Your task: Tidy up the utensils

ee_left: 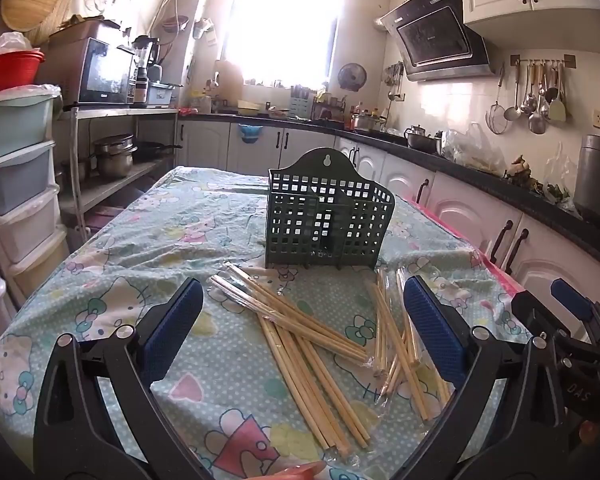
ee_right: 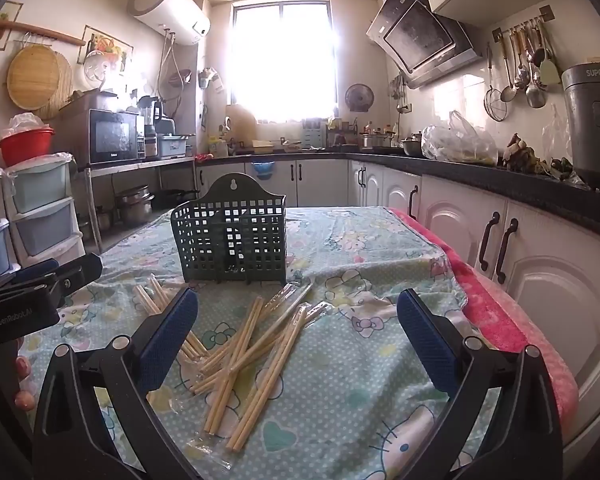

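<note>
Two grippers hover side by side above a table covered with a cartoon-print cloth point(ee_left: 172, 216), both with their jaws spread wide and nothing between the blue pads. The left gripper point(ee_left: 304, 320) looks down over a scatter of pale wooden chopsticks point(ee_left: 300, 344), several still in clear plastic sleeves, lying loose and crossing one another on the cloth. The right gripper point(ee_right: 298, 320) faces the same pile of chopsticks point(ee_right: 252, 352) from the other side, and its black body shows at the right edge of the left view. Just behind the chopsticks stands a dark green slotted holder point(ee_left: 328, 216), upright, its hanging tab at the top; in the right view the holder point(ee_right: 230, 236) sits left of centre. A pink towel point(ee_right: 500, 312) lines the table's right edge
</note>
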{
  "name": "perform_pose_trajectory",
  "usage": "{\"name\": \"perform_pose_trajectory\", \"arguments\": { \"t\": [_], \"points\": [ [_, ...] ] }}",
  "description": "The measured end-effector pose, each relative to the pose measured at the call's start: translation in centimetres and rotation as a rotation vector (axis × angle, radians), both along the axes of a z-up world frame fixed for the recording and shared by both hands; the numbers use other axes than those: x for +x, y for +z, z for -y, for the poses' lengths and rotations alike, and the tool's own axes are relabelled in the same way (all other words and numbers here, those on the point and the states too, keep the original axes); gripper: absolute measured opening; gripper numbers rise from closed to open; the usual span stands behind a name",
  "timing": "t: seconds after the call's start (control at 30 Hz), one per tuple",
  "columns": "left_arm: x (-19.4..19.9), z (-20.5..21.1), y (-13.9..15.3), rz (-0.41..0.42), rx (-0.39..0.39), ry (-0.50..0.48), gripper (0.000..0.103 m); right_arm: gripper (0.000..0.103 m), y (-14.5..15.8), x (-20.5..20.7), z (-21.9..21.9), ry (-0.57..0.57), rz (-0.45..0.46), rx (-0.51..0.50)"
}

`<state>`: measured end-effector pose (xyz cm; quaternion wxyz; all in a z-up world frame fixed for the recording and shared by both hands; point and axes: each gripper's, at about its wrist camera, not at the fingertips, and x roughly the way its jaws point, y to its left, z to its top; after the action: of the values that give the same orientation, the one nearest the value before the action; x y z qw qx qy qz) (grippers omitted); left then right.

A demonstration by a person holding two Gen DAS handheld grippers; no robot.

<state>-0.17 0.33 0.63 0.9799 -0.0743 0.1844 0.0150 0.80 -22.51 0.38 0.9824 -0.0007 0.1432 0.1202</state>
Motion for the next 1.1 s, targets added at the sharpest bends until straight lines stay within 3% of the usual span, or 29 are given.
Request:
{"name": "perform_pose_trajectory", "arguments": {
  "t": [1.1],
  "points": [
    [-0.33, -0.01, 0.7, 0.006, -0.002, -0.002, 0.093, 0.097, 0.32, -0.51, -0.19, 0.001, 0.003, -0.003]
  ]
}}
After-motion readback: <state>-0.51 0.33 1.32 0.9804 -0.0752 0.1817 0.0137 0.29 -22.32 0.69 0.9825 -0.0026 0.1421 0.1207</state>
